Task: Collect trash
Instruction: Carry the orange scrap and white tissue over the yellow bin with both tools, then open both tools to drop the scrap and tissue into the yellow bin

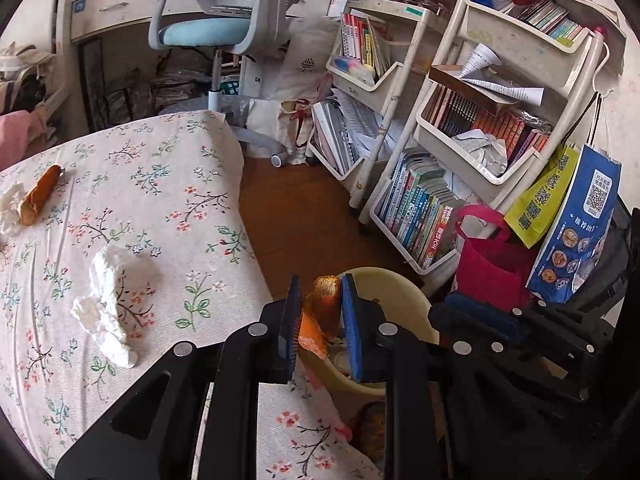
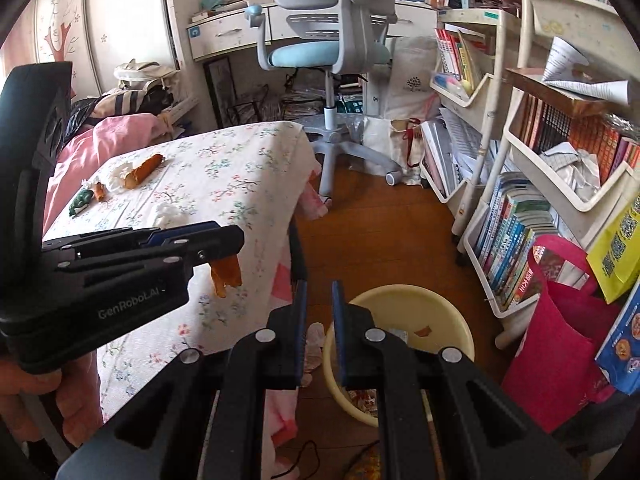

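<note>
My left gripper [image 1: 320,292] is shut on an orange wrapper [image 1: 325,312], held at the bed's edge just above the rim of the cream bin [image 1: 404,292]. In the right wrist view the left gripper [image 2: 224,244] shows with the orange wrapper [image 2: 226,276] hanging from it. My right gripper [image 2: 319,296] is empty, its jaws a narrow gap apart, above the floor beside the cream bin [image 2: 448,304], which holds scraps. On the floral bed lie a crumpled white tissue [image 1: 108,300], another orange wrapper [image 1: 40,196] and a second tissue [image 1: 10,208]. The right wrist view also shows a green piece of trash [image 2: 80,202].
White book carts [image 1: 492,128] stand at the right, with a red bag [image 1: 488,264] and blue and yellow paper bags [image 1: 576,232] next to the bin. A blue desk chair [image 2: 332,52] stands beyond the bed's foot. Wooden floor [image 2: 380,240] lies between the bed and the carts.
</note>
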`<state>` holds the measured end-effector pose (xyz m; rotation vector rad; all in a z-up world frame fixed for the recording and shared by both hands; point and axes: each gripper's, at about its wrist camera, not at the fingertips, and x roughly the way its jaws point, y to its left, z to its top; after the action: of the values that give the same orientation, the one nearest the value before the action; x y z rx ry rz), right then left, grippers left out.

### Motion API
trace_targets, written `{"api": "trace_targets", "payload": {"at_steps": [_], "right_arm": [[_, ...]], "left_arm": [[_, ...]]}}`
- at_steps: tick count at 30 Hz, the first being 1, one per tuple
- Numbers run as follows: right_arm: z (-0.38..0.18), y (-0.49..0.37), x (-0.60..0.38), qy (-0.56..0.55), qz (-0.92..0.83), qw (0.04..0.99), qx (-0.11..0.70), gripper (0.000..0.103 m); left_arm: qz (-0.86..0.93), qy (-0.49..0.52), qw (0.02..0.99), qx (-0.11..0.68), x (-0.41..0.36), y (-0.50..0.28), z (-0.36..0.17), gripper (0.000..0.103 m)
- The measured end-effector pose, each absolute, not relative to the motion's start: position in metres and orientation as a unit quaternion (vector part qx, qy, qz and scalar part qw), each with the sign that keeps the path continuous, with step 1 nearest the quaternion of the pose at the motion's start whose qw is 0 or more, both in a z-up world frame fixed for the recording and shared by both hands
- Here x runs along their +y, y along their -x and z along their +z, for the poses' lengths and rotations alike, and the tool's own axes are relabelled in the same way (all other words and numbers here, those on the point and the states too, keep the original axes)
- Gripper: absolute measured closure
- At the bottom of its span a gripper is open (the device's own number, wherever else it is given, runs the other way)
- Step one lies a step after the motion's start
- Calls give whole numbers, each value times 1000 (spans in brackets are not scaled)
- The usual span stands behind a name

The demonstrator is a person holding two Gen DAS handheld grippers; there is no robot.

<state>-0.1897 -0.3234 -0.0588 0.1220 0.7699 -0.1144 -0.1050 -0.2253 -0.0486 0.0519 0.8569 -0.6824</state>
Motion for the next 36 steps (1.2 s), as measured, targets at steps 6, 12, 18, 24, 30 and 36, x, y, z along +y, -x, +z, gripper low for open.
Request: {"api": "trace_targets", "payload": {"at_steps": [6,12,18,24,30,36], "right_arm": [[-66,194,-341,-74,-70,919,381,90],[-72,198,-354,-85,-76,915,387,90],[-85,197,-371,-91,-100,910,393,90],[-111,196,-403,-132,-143,887,418,56],[-98,195,-392,-124,-140,895,405,51],[-74,192,-364,-97,-108,915,376,43]], "left_arm": [[-330,-30,848,414,-247,109,-55,84],[-338,-40,842,418,-269,117,-62,84],[-336,-44,837,430,-287,116,-69,84],[-341,-43,828,444,-303,110,-79,57],[-322,-38,839,438,-288,107,-73,48],[-288,-27,871,397,-245,104,-45,35]]}}
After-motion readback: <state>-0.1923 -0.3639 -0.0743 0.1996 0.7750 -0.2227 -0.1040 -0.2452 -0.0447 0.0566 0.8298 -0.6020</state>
